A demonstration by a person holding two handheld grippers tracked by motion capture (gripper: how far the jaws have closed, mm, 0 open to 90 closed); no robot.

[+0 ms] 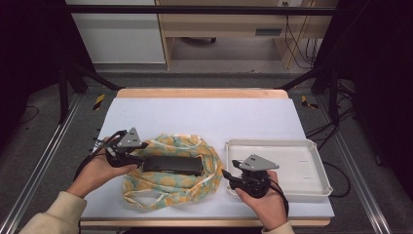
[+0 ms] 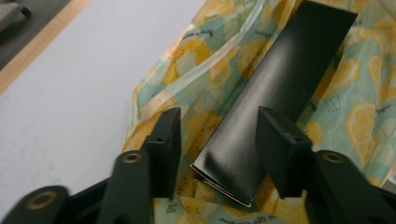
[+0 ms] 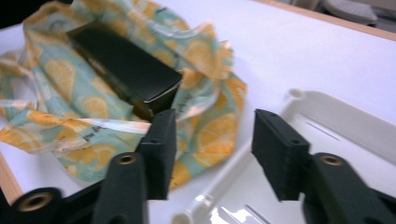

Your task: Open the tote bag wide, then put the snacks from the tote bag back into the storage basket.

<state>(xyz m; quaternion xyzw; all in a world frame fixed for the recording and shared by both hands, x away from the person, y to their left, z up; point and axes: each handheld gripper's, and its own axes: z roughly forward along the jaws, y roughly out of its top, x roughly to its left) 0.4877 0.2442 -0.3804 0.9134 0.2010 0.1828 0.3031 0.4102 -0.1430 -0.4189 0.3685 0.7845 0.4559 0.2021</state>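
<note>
**Q:** Left gripper (image 1: 139,152): what is its state, and where does it sit?

**A:** Its jaws stand apart, clamped on nothing. In the high view it lies at the lower left of the frame, at the left end of the black box (image 1: 172,165). In the left gripper view the near end of the box (image 2: 261,116) lies in the gap between the two jaws, low in the frame; whether either jaw touches it cannot be told.

**Q:** What holds the box?

**A:** A lemon-print cloth bag (image 1: 168,187), crumpled on the white table (image 1: 204,117) at lower centre. The box lies flat on the bag's fabric, lengthwise left to right, with folds of cloth raised around it.

**Q:** And the other container?

**A:** A white tray (image 1: 311,185) stands at the lower right, just beside the bag. No object is seen inside it.

**Q:** Right gripper (image 1: 228,174): state and place?

**A:** Its jaws are likewise apart and grip nothing. In the high view it rests at the tray's near left corner, pointing left toward the bag. In the right gripper view the tray's rim (image 3: 261,154) runs between the jaws, and the bag (image 3: 93,107) with the box (image 3: 126,65) lies at upper left.

**Q:** How are the hands posed?

**A:** Both enter from the bottom edge. The left hand (image 1: 95,173) reaches up and to the right; the right hand (image 1: 265,200) cups its gripper from below.
</note>
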